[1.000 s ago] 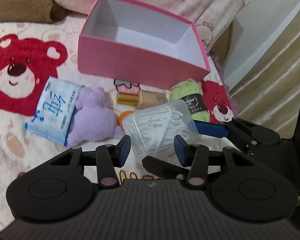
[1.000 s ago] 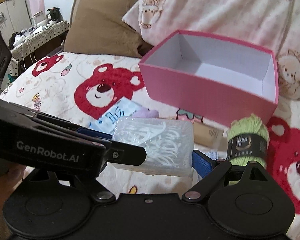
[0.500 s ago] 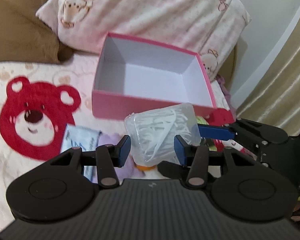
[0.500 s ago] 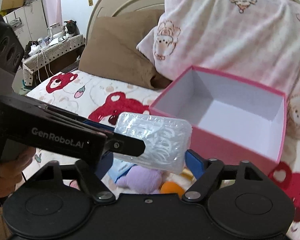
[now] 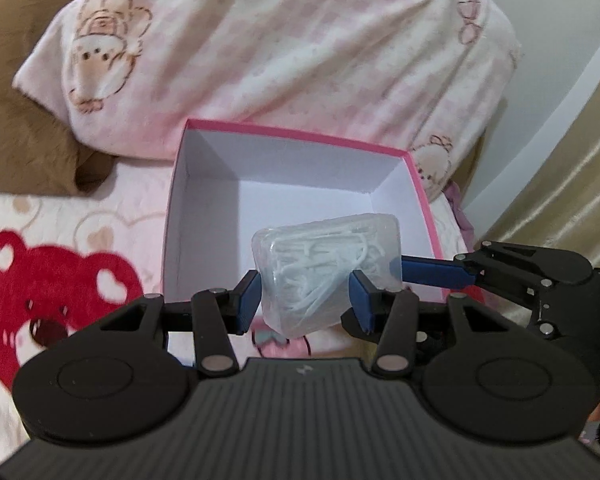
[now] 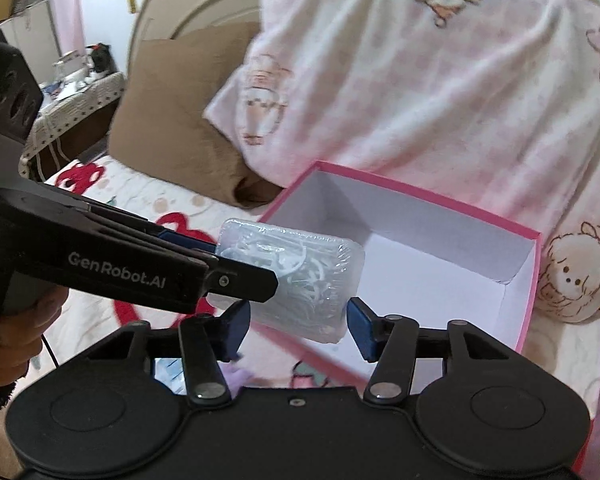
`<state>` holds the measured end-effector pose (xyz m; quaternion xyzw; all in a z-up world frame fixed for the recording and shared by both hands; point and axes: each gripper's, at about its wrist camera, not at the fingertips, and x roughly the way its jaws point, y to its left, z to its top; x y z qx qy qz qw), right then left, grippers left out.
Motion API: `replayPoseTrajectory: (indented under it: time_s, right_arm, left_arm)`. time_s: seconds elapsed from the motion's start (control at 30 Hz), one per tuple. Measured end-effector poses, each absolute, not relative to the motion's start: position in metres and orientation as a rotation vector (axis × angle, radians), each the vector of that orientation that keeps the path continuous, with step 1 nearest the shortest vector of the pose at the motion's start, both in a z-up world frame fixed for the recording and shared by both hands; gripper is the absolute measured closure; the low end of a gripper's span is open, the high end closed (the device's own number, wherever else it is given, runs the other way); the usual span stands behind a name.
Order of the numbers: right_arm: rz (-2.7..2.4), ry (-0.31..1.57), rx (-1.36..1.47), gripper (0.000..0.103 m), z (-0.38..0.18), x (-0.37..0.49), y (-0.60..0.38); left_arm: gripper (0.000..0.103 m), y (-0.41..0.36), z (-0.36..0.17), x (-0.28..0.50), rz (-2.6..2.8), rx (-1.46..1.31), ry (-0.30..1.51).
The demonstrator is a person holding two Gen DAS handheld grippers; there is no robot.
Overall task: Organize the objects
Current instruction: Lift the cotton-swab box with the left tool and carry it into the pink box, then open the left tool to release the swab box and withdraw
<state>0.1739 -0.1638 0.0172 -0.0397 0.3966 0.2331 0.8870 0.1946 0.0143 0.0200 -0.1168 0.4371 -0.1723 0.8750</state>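
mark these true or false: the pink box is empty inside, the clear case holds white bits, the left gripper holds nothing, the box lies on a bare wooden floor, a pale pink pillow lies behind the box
1. The pink box is empty inside. True: only white walls and floor show.
2. The clear case holds white bits. True.
3. The left gripper holds nothing. False: its pads press the clear case.
4. The box lies on a bare wooden floor. False: it sits on a bear-print bedspread.
5. A pale pink pillow lies behind the box. True.
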Motion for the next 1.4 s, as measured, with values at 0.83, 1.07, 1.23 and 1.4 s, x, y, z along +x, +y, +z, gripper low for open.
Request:
replayPoseTrajectory:
  time_s: [0.83, 1.07, 1.23, 1.4]
  right_arm:
    - [0.363, 1.105, -0.072, 0.051, -0.094, 0.336, -0.167]
    - [0.333, 1.115, -0.110, 0.063, -0.100, 0.341, -0.160]
    - [0.318, 1.087, -0.108, 0.064, -0.099, 0.342, -0.162]
    - [0.305, 1.100, -0.063, 0.062, -0.097, 0.343, -0.168]
  left_arm:
    - [0.055, -0.011, -0.093, 0.355, -0.235, -0.313, 1.073]
    - [0.057, -0.025, -0.093, 0.349, -0.192, -0.230, 1.064]
    - [0.057, -0.029, -0.092, 0.348, -0.196, -0.234, 1.049]
    - [0.057, -0.031, -0.089, 0.347, -0.198, -0.232, 1.069]
